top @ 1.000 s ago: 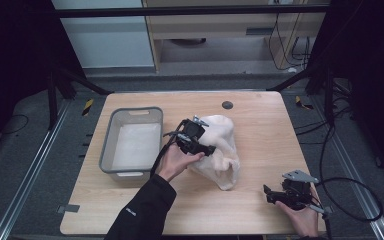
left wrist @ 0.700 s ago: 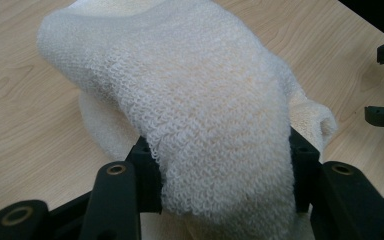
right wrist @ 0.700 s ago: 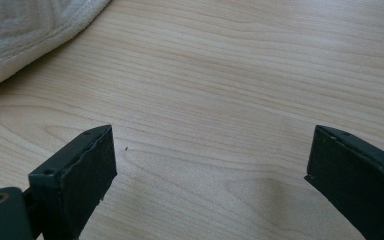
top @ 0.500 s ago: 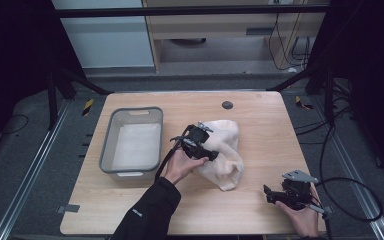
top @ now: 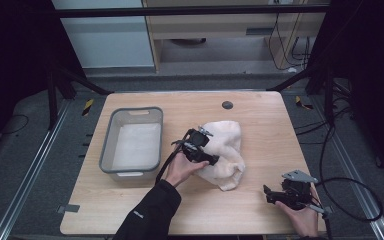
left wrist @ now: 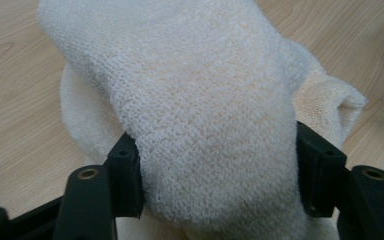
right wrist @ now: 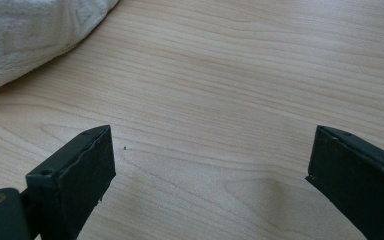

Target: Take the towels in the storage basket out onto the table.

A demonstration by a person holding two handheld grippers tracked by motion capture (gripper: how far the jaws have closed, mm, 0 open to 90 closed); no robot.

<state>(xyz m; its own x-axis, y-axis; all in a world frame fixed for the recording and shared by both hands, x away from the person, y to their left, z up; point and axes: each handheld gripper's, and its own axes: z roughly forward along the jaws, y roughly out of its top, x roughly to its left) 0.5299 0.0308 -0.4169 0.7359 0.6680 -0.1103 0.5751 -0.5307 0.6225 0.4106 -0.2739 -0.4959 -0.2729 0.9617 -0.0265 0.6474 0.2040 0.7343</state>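
Note:
A cream terry towel [top: 227,142] lies bunched on the middle of the wooden table [top: 260,110]. My left gripper [top: 211,159] is at the towel's left edge. In the left gripper view a thick fold of the towel [left wrist: 205,115] sits between the two black jaws of the left gripper [left wrist: 217,167], which press on it from both sides. My right gripper [top: 269,194] rests near the table's front right corner, apart from the towel. In the right gripper view the right gripper [right wrist: 210,150] stands open over bare wood, with a towel [right wrist: 25,35] corner at the upper left.
A grey plastic bin [top: 106,150] with a pale lining stands left of the towel. A dark round grommet [top: 227,105] is set in the table near its far edge. Cables [top: 350,190] trail off the table's right side.
My left gripper has moved a little toward the table's front edge, pulling the towel fold along and bunching the towel tighter. The right gripper has stayed put.

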